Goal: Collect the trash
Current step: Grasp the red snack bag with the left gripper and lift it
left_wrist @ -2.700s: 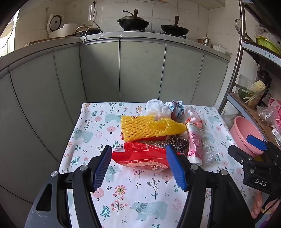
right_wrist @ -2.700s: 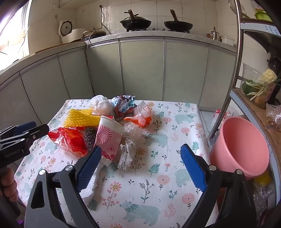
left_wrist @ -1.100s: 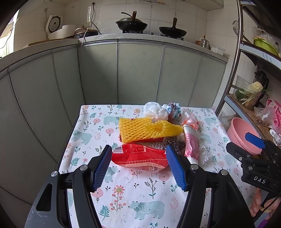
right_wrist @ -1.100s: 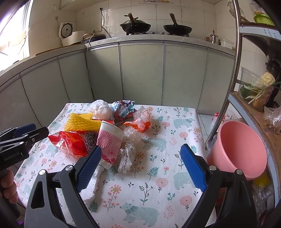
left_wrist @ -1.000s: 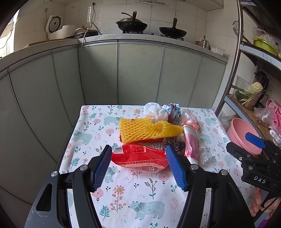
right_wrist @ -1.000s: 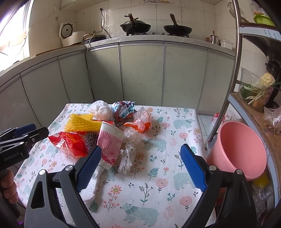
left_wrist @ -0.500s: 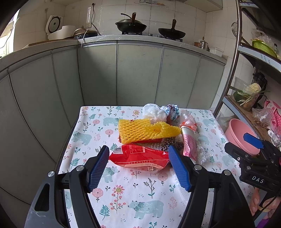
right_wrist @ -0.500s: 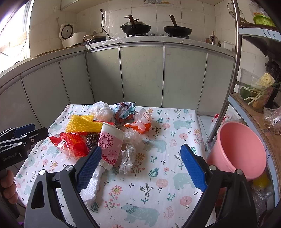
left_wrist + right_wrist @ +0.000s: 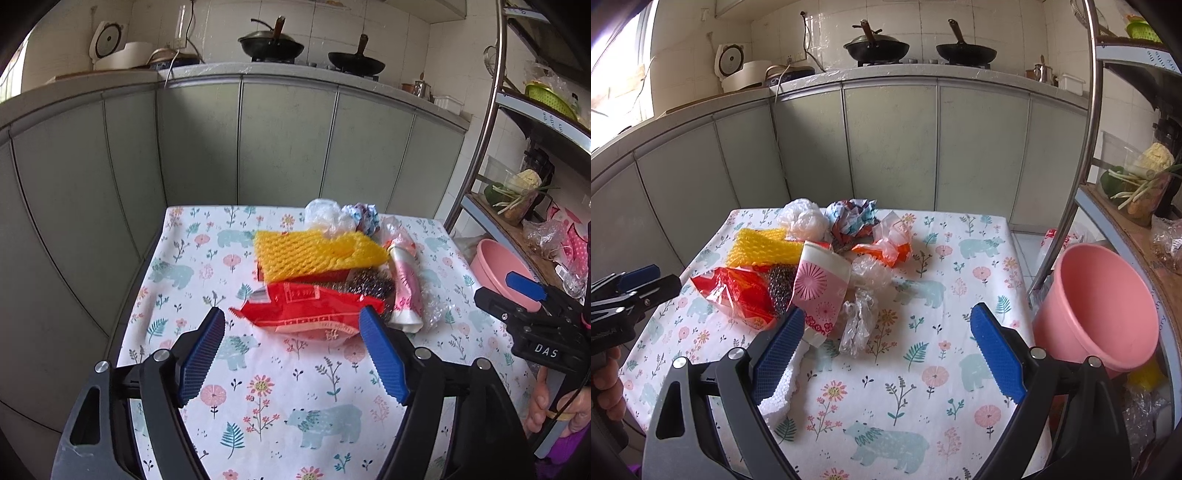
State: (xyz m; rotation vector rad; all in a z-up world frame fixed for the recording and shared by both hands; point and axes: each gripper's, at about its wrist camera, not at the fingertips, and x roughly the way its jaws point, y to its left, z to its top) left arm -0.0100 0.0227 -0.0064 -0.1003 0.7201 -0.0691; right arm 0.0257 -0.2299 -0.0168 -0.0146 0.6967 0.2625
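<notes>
A heap of trash lies on the floral tablecloth (image 9: pixel 280 398): a red snack bag (image 9: pixel 306 306) at the front, a yellow foam net (image 9: pixel 314 254) behind it, a steel scouring pad (image 9: pixel 369 282) and a pink paper cup (image 9: pixel 406 291) on its side. My left gripper (image 9: pixel 291 317) hovers just short of the red bag, its jaws opening, with nothing between them. My right gripper (image 9: pixel 886 314) stands open above the cloth, near the cup (image 9: pixel 820 291) and a crumpled clear wrap (image 9: pixel 858 325). A white foam piece (image 9: pixel 779 395) lies under its left finger.
A pink basin (image 9: pixel 1097 306) sits off the table's right edge under a metal shelf rack (image 9: pixel 1089 110). A white bag ball (image 9: pixel 803 219), crumpled paper (image 9: pixel 853 218) and an orange bag (image 9: pixel 890 247) lie at the heap's back. Grey cabinets stand behind the table.
My left gripper's jaws have spread wider and the hand has shifted slightly towards the red bag. The right gripper and the trash have not moved.
</notes>
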